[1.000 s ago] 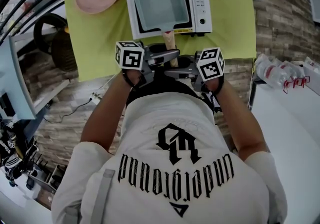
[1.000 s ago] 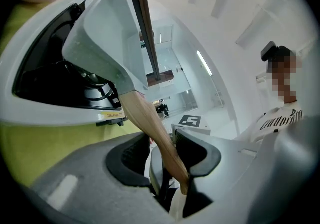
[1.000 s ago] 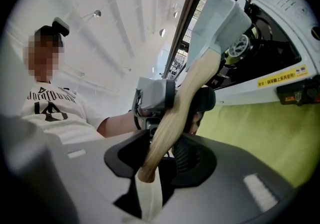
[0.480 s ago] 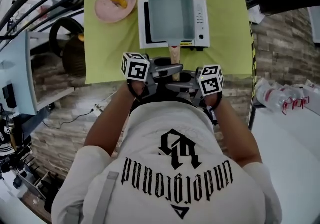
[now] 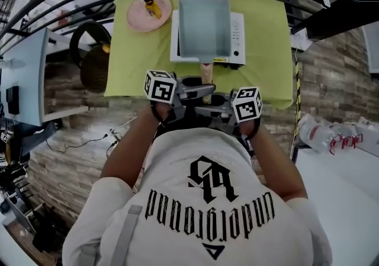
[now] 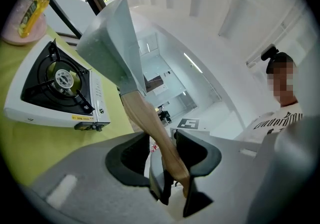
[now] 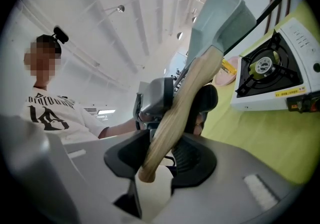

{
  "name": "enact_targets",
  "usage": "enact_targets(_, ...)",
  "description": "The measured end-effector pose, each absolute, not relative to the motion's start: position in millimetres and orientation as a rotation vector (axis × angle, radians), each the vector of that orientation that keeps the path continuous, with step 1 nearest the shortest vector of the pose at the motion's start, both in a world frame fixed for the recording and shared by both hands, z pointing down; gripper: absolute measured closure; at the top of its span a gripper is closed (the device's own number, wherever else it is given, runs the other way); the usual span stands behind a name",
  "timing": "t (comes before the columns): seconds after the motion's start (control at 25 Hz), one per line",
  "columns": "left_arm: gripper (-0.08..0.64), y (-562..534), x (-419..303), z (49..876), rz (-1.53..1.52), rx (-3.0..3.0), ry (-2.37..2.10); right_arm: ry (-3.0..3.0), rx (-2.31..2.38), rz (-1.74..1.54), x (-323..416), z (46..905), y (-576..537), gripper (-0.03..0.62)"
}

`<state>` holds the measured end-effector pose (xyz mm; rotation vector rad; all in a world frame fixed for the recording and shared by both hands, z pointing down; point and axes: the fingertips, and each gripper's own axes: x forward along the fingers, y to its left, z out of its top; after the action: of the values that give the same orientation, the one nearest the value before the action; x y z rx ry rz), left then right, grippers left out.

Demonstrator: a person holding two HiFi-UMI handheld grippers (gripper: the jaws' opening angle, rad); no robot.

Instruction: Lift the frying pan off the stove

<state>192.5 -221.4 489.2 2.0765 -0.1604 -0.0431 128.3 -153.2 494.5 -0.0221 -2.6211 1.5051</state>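
Note:
A rectangular grey-blue frying pan (image 5: 204, 26) with a wooden handle (image 5: 206, 71) hangs above the white portable gas stove (image 5: 237, 38). In both gripper views the burner (image 6: 62, 79) lies bare, and the pan (image 6: 111, 38) is clear of it. My left gripper (image 5: 201, 89) reaches in from the left, shut on the handle (image 6: 150, 123). My right gripper (image 5: 203, 105) comes from the right, shut on the handle's end (image 7: 172, 123). Pan (image 7: 220, 13) and stove (image 7: 275, 76) also show in the right gripper view, with the left gripper (image 7: 155, 99) behind the handle.
The stove stands on a yellow-green cloth (image 5: 133, 60). At the cloth's back left, a pink plate (image 5: 141, 17) holds a small yellow bottle (image 5: 150, 5). A dark round basket (image 5: 95, 66) sits left of the table. Black frame bars cross overhead. A white table (image 5: 334, 164) with plastic packs lies right.
Both grippers have risen with the pan's handle held between them, and the pan has come up off the burner. In the head view the table now looks smaller and farther off.

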Motion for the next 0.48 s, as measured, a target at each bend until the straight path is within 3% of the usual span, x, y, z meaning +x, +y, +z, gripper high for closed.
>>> enact_targets(0.48,0.379,-172,152,472,-0.004,2.104,-0.166,-2.644,-0.044,1.448,89,477,-104,0.449)
